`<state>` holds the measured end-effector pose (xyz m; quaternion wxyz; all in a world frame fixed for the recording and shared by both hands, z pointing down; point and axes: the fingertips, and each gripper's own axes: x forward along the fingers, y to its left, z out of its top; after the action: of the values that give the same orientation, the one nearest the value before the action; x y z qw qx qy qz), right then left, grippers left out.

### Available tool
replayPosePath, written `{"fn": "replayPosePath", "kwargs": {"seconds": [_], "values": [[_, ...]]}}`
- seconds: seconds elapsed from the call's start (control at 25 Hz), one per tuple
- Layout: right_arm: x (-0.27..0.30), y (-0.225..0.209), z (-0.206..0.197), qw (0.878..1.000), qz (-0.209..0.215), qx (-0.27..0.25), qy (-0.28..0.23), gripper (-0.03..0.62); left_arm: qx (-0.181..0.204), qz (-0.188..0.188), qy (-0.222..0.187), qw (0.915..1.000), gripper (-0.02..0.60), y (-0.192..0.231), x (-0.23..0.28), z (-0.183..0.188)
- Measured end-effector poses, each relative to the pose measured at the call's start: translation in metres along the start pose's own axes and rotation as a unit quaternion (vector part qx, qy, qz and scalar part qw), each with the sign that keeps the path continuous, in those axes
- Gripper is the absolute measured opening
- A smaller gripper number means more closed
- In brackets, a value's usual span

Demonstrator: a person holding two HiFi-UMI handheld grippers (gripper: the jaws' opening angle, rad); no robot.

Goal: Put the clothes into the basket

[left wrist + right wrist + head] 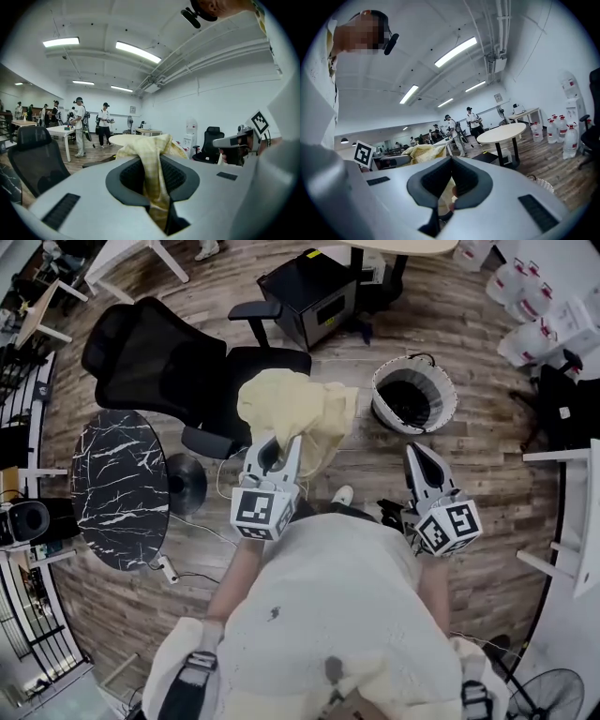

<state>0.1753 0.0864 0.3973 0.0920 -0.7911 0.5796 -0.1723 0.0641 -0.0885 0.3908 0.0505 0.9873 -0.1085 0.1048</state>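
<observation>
Pinching a fold of the yellow cloth [292, 407] in the narrowed jaws of the left gripper [279, 448], bunched above the floor beside the black chair [150, 362]. Alongside, the right gripper [418, 454] closed on nothing. Ahead and right of the cloth, the basket [379, 399], nearer the right gripper, mouth up.

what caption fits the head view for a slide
Left gripper holds a yellow cloth near the basket; right gripper shut.

Soft matt yellow cloth [295, 409]; woven basket [448, 390]; wood-plank floor [478, 470], slight sheen
</observation>
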Motion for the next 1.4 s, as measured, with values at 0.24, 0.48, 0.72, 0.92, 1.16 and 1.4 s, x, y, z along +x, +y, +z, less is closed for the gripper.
{"fn": "replayPosePath", "kwargs": {"seconds": [0.24,0.48,0.72,0.92,1.16,1.4], "values": [[-0.035,-0.027,0.002,0.999,-0.035,0.005,-0.013,0.008,0.009,-0.047,0.006,0.9989,0.079,-0.045,0.024,0.0],[-0.073,-0.054,0.006,0.997,-0.077,0.008,-0.029,0.008,0.024,-0.092,0.013,0.9954,0.078,-0.084,0.049,0.002],[-0.104,-0.085,0.006,0.991,-0.13,0.019,-0.038,0.008,0.033,-0.139,0.018,0.9896,0.078,-0.118,0.083,0.004],[-0.118,-0.111,0.012,0.984,-0.168,0.023,-0.046,0.008,0.039,-0.181,0.026,0.9824,0.078,-0.146,0.117,0.002],[-0.136,-0.152,0.022,0.974,-0.219,0.034,-0.056,0.008,0.048,-0.23,0.039,0.9712,0.078,-0.184,0.165,0.002],[-0.147,-0.193,0.035,0.963,-0.257,0.046,-0.062,0.008,0.055,-0.269,0.042,0.9607,0.078,-0.221,0.215,0.012]]}}
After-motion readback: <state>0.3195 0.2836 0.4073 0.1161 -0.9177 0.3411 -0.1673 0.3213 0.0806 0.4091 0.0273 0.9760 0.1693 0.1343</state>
